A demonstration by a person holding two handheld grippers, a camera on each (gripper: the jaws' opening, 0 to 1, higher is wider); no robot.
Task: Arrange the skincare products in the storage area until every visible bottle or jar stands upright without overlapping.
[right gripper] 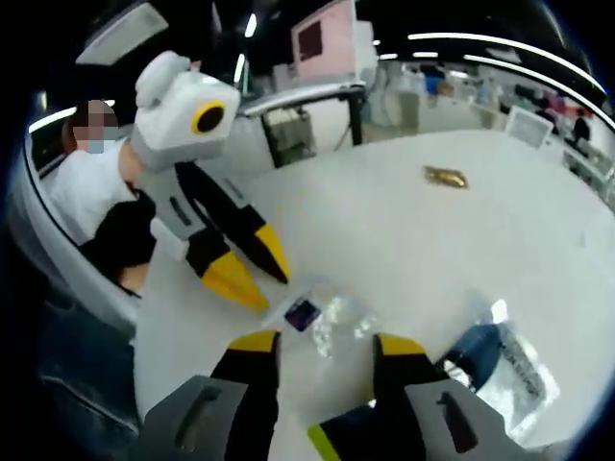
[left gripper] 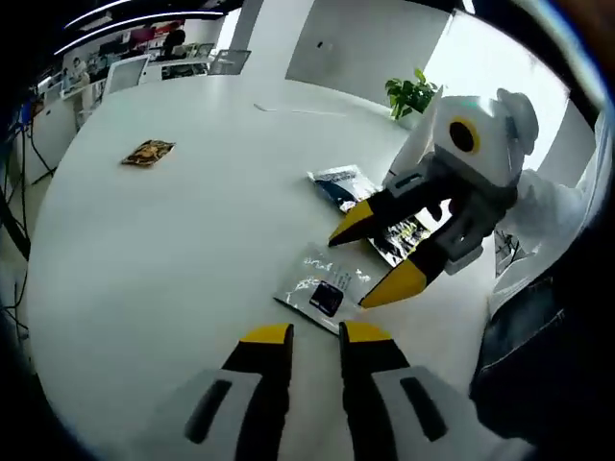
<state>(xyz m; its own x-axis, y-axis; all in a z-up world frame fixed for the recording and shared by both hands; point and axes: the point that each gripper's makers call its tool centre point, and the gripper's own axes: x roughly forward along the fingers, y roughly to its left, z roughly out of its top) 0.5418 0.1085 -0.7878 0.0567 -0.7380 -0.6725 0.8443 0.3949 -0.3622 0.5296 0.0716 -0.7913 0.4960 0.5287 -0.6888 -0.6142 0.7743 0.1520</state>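
A clear sachet [left gripper: 325, 288] with a dark square label lies flat on the round white table [left gripper: 173, 250]. It sits just beyond my left gripper [left gripper: 315, 334], whose jaws are a little apart with nothing between them. My right gripper [left gripper: 373, 254] comes in from the right, open, with its tips over the sachet's far edge. In the right gripper view the same sachet [right gripper: 322, 317] lies just ahead of my open right gripper [right gripper: 325, 346]. The left gripper [right gripper: 252, 266] hovers at its left corner. A blue packet [right gripper: 500, 360] lies to the right.
Two more flat packets [left gripper: 341, 182] [left gripper: 399, 235] lie behind the right gripper. A gold packet [left gripper: 147, 152] [right gripper: 445, 176] rests far off on the table. A potted plant [left gripper: 411, 93] stands at the table's far edge. A person in a white shirt [right gripper: 82, 187] is close by.
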